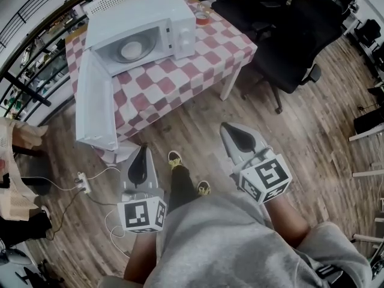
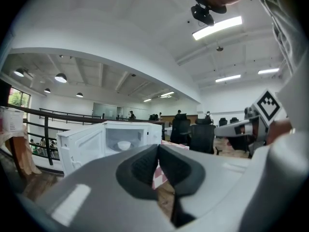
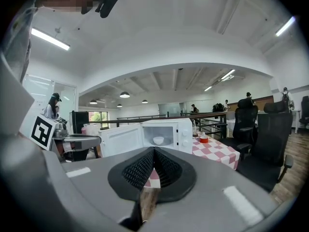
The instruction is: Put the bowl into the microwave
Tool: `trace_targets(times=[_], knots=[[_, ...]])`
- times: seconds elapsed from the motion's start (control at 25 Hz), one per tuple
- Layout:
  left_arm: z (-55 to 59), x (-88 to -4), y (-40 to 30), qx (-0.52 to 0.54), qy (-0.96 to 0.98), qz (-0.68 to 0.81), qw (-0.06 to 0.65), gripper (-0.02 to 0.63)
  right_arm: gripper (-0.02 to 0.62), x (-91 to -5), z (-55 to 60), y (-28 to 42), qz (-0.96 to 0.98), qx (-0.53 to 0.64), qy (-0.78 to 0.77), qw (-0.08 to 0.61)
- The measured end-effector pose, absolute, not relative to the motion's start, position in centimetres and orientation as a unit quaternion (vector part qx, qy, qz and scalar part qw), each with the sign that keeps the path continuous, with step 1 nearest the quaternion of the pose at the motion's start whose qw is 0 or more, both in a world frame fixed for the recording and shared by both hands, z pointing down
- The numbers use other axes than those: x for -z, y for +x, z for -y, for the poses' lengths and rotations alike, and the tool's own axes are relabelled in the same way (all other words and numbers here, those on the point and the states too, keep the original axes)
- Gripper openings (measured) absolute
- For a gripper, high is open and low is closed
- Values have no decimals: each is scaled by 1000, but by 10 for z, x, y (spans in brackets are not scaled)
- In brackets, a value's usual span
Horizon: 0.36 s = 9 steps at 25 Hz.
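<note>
Left gripper [image 1: 143, 150] and right gripper [image 1: 229, 129] clenched, empty; small white bowl [image 1: 131, 50] inside boxy white microwave [image 1: 180, 17]; I'd best push its open door [image 1: 95, 104] shut evenly.

The right gripper [image 1: 228, 128] and the left gripper [image 1: 142, 150] had smooth, dull grey plastic shells. Inside the closed jaws, the black pads [image 3: 137, 170] looked rubbery and bumpy. Far ahead of the jaws, the microwave [image 1: 144, 29] had a smooth white skin with a soft shine. The bowl [image 1: 131, 50] inside it looked white and glossy. The desk [image 1: 231, 83] wore a red and white checked cloth [image 1: 180, 80]. Under the jaws, the floor [image 1: 300, 131] was brown wood planks with a low shine.
</note>
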<state>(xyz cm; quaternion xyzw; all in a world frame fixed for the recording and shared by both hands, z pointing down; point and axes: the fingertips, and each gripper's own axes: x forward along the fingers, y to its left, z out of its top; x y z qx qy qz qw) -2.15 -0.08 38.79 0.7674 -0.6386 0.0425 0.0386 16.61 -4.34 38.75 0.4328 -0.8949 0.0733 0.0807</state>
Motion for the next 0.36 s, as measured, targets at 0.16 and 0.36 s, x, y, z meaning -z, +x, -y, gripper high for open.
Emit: trace_targets(times=[0.16,0.36], knots=[[-1,-385,-15,-41,772,633,35,11,-2,-385,44,168,895,-74,433,76],[1,-384,-14,-41,774,631,34,11,-2,-387,43,167,896,-70,431,82]])
